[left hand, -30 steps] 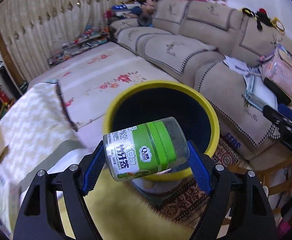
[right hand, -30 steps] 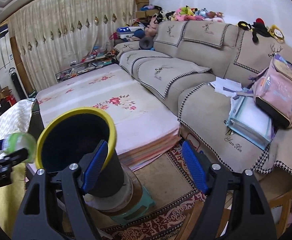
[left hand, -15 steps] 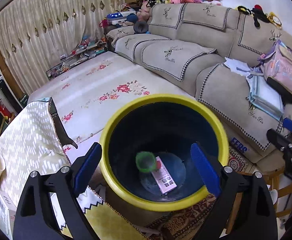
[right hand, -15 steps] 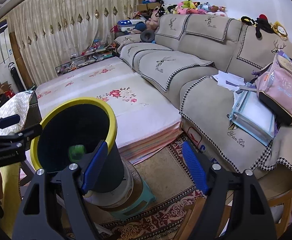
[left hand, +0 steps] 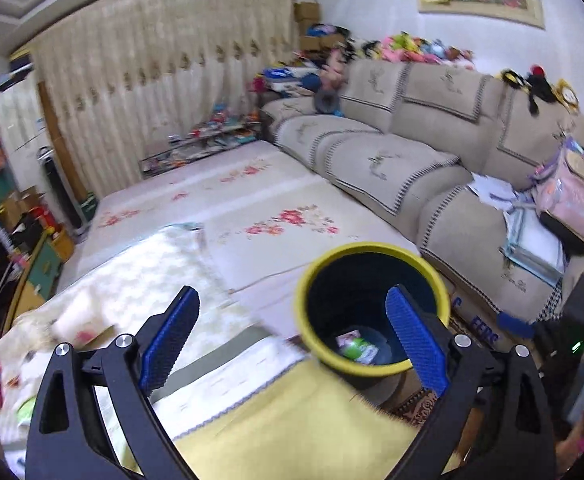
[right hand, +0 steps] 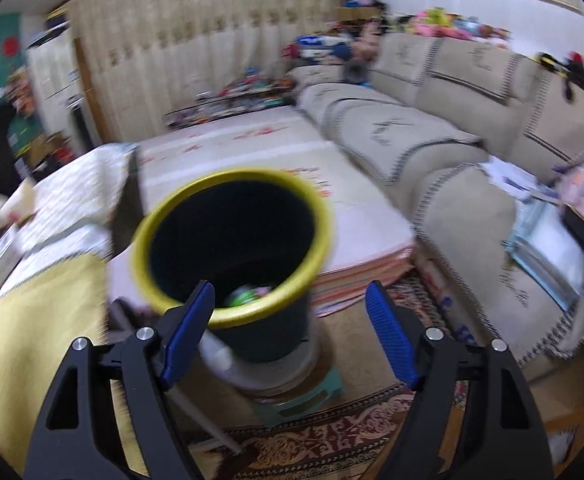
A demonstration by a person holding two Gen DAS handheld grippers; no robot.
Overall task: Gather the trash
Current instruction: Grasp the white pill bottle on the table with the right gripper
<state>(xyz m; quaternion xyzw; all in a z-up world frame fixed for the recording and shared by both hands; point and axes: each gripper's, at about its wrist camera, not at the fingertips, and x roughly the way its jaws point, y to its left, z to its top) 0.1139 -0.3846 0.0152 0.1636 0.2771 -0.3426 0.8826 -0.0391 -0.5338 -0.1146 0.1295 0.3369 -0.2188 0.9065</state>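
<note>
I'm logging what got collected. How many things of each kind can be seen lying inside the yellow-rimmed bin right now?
Inside the bin, as far as the blur allows:
Green-labelled jar: 1
Pink and white packet: 1
Total: 2
Anything deeper in the dark bin cannot be told.
</note>
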